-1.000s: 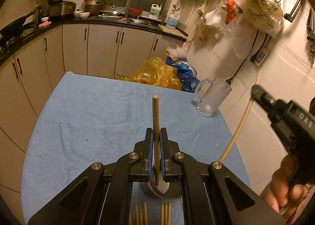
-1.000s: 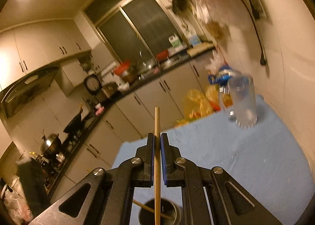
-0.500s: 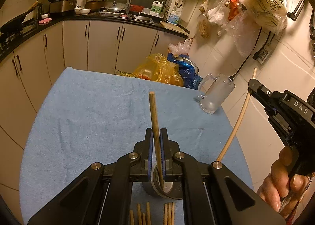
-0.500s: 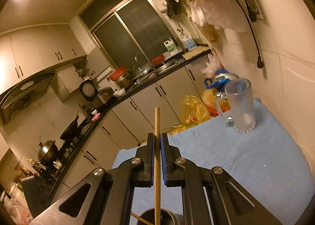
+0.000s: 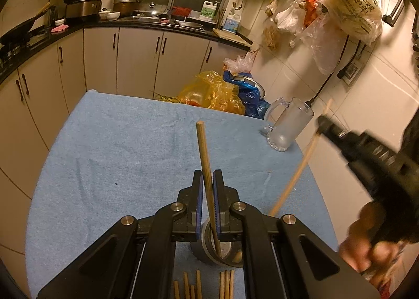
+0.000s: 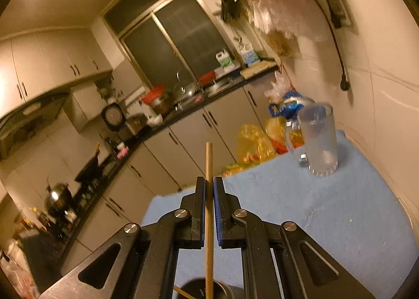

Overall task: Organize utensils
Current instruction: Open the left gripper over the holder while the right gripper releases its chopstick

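Chopsticks are the business here: each hand-held gripper pinches one, and both sticks are on their way into the dark round holder (image 5: 217, 249) standing on the blue-clothed counter (image 5: 110, 157). The left hand-held gripper (image 5: 207, 194) has its jaws pressed onto a chopstick (image 5: 203, 152) that slants so its lower end already sits inside the holder's rim, its top leaning away over the cloth. The right hand-held gripper (image 6: 209, 194) is likewise clamped on a second chopstick (image 6: 209, 168), held nearly upright with its lower end over the holder's mouth; whether that tip is past the rim is hard to tell, since the holder is cut off at the bottom edge of the right wrist view. More loose chopsticks (image 5: 207, 283) lie on the cloth just before the holder, and a glass mug (image 5: 288, 126) stands well apart near the wall.

The step in hand looks like depositing the pair. Next, each grip probably needs to ease so its stick slides down and rests against the holder's wall, the right one lowered a touch first if it is not yet inside. After that, the loose sticks in front await collection.
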Demonstrator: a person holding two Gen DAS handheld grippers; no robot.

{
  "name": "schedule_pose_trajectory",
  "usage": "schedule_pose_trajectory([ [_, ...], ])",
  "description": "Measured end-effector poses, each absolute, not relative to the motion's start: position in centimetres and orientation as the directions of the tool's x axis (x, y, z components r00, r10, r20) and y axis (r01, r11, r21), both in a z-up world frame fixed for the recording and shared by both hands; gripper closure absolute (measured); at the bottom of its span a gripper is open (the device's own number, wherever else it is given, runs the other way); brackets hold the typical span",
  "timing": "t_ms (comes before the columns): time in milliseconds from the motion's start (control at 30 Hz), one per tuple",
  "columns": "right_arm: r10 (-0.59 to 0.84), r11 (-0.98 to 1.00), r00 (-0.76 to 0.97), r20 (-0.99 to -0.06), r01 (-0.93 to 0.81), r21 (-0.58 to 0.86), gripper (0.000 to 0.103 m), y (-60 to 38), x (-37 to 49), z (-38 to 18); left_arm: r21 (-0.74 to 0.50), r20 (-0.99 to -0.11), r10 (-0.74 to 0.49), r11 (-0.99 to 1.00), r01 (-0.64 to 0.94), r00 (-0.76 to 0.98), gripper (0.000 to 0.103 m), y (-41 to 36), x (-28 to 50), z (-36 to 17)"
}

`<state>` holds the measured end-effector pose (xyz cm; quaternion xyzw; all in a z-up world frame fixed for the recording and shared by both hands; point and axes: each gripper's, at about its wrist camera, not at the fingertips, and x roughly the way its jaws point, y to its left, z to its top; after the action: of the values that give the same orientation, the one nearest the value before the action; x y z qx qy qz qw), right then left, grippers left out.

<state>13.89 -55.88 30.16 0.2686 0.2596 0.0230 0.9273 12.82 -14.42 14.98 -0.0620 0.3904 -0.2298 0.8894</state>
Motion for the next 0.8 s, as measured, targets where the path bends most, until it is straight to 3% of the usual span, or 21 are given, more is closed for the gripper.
schedule_pose_trajectory([
  [300,0.256,0.869,0.779,-0.572,0.074,0.49,0.095,-54.4,14.6,26.4,-0.29,-0.659,-0.467,0.881,0.374,0.589,0.096,-14.6,12.4,15.1],
  [367,0.264,0.865,0.775,-0.575,0.074,0.496,0.094,-54.6,14.2,26.3,-0.291,-0.653,-0.469,0.88,0.375,0.594,0.094,-14.3,12.1,15.4],
  [500,0.279,0.856,0.777,-0.564,0.065,0.512,0.093,-55.4,12.6,27.0,-0.291,-0.627,-0.472,0.88,0.377,0.619,0.079,-13.7,11.0,16.6],
  [567,0.276,0.859,0.784,-0.556,0.058,0.508,0.086,-55.6,11.4,27.6,-0.294,-0.614,-0.477,0.878,0.378,0.629,0.079,-13.2,10.2,17.2],
  [800,0.284,0.87,0.771,-0.57,0.044,0.492,0.08,-56.1,6.7,27.6,-0.269,-0.634,-0.453,0.889,0.37,0.627,0.079,-9.9,6.4,16.2],
])
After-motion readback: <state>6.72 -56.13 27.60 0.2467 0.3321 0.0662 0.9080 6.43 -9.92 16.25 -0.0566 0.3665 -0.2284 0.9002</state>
